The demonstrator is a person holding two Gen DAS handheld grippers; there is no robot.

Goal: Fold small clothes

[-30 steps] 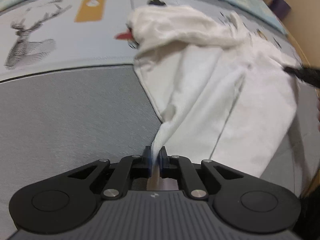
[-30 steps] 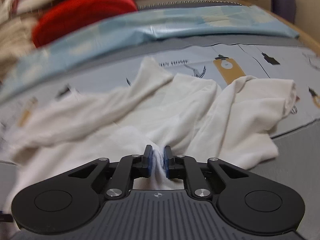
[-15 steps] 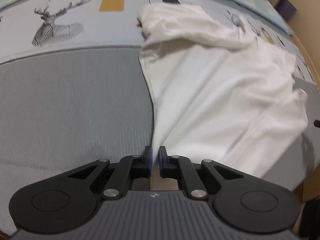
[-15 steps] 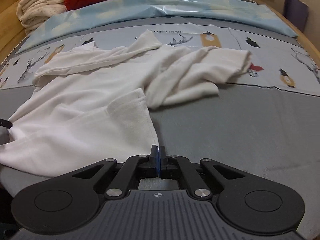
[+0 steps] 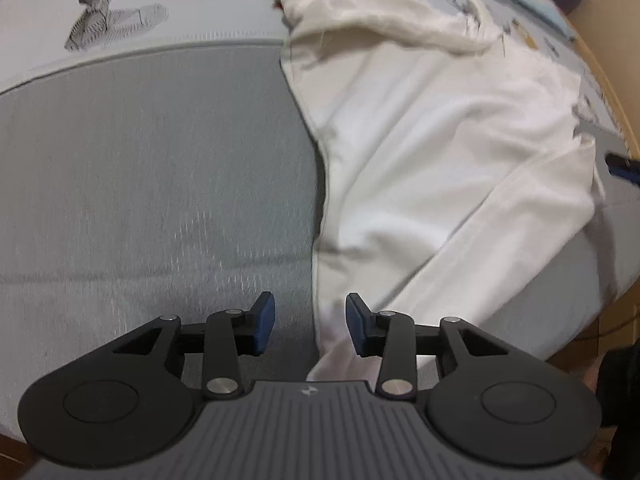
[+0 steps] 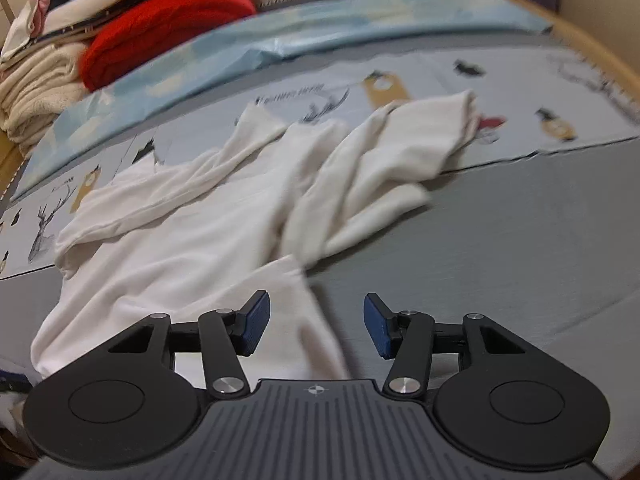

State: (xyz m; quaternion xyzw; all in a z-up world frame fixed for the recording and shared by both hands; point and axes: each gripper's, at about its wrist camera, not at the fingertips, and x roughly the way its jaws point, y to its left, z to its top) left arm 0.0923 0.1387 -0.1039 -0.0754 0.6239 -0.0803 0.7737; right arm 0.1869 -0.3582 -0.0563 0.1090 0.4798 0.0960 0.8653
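Note:
A white garment [image 5: 432,132] lies spread and rumpled on the grey bed cover [image 5: 152,168]. Its near hem corner runs between the jaws of my left gripper [image 5: 310,328], which is open and holds nothing. In the right wrist view the same garment [image 6: 208,232] lies with its sleeves bunched toward the far right. My right gripper [image 6: 316,328] is open, and the garment's other near corner lies loose between its jaws. A tip of the right gripper shows at the right edge of the left wrist view [image 5: 622,164].
A printed sheet with deer and bottle drawings [image 6: 520,80] covers the far part of the bed. A light blue cloth [image 6: 320,36] lies behind it. A stack of folded clothes with a red one [image 6: 160,24] sits at the far left. The wooden bed edge [image 5: 612,80] runs along the right.
Both grippers were shut on the garment's near corners and pulled it flat toward me. Now both have opened and let the corners go onto the bed.

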